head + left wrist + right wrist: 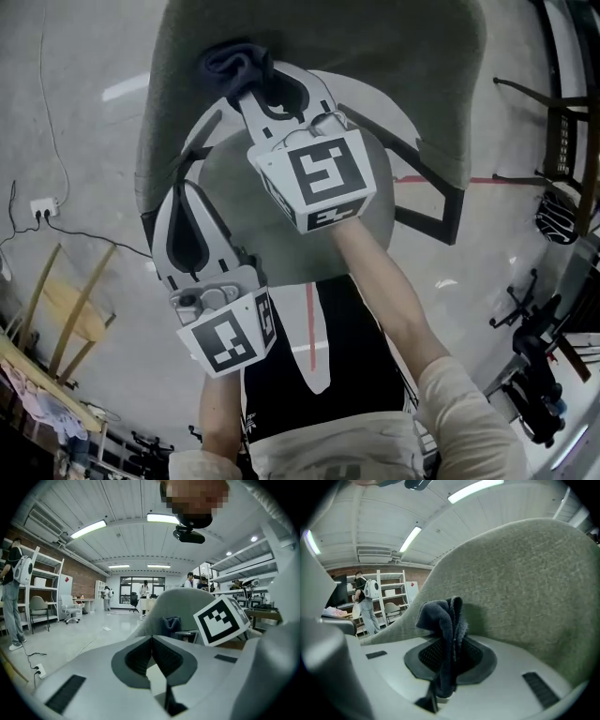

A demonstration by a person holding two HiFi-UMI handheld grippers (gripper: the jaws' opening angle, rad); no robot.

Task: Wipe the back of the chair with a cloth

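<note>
A chair with a grey-green fabric back (375,56) stands below me; its curved back (525,588) fills the right gripper view. My right gripper (251,82) is shut on a dark blue cloth (234,62), which is bunched at the jaw tips and pressed against the backrest. In the right gripper view the cloth (445,630) hangs folded between the jaws. My left gripper (178,211) is shut with nothing in it, lower left, beside the chair's left edge. From the left gripper view the chair back (187,606), the cloth (171,624) and the right gripper's marker cube (220,620) show ahead.
The chair's black frame and armrest (427,187) lie right of the seat. A wooden stool (70,309) stands on the floor at left, a power strip (42,208) with cables beyond it. Shelves, office chairs (70,609) and people (11,592) fill the room.
</note>
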